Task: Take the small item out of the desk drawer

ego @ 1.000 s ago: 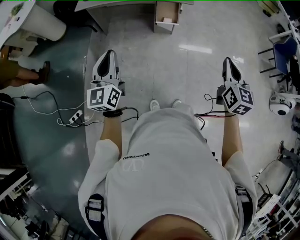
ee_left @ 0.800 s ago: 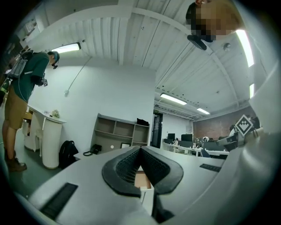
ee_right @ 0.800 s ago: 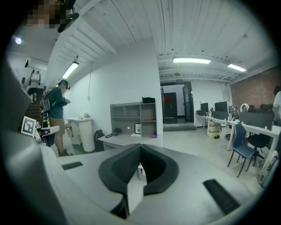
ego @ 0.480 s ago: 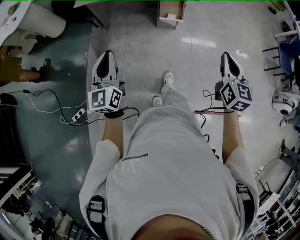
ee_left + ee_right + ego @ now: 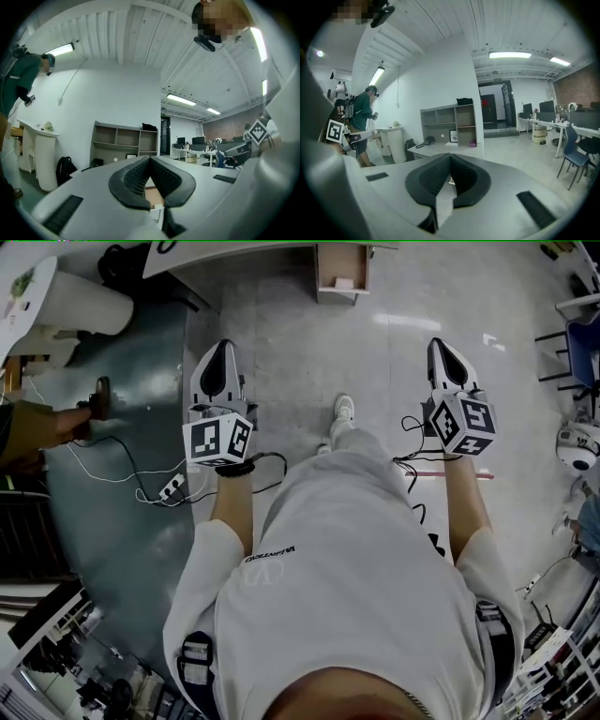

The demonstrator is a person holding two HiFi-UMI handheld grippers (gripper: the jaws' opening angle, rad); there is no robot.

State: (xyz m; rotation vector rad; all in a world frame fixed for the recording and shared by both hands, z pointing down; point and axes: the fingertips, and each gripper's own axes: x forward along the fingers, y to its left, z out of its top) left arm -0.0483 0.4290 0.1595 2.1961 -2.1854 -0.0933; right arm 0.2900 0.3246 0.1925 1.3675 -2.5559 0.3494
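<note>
At the top middle of the head view a wooden desk drawer stands pulled out from the grey desk. A small pink item lies inside it. My left gripper and right gripper are held out level over the floor, well short of the drawer, one to each side of it. Both are shut and hold nothing. In the left gripper view the black pads meet at the tips, and a strip of the wooden drawer shows below them. The right gripper is likewise closed tip to tip.
Another person stands at the left edge beside a white round stand. A power strip with cables lies on the floor left of my left arm. A blue chair and a white dome-shaped thing are at the right. A shelf unit stands behind the desk.
The person has stepped forward: the desk and drawer have come closer in the head view, and both grippers have advanced toward them. Both stay shut.
</note>
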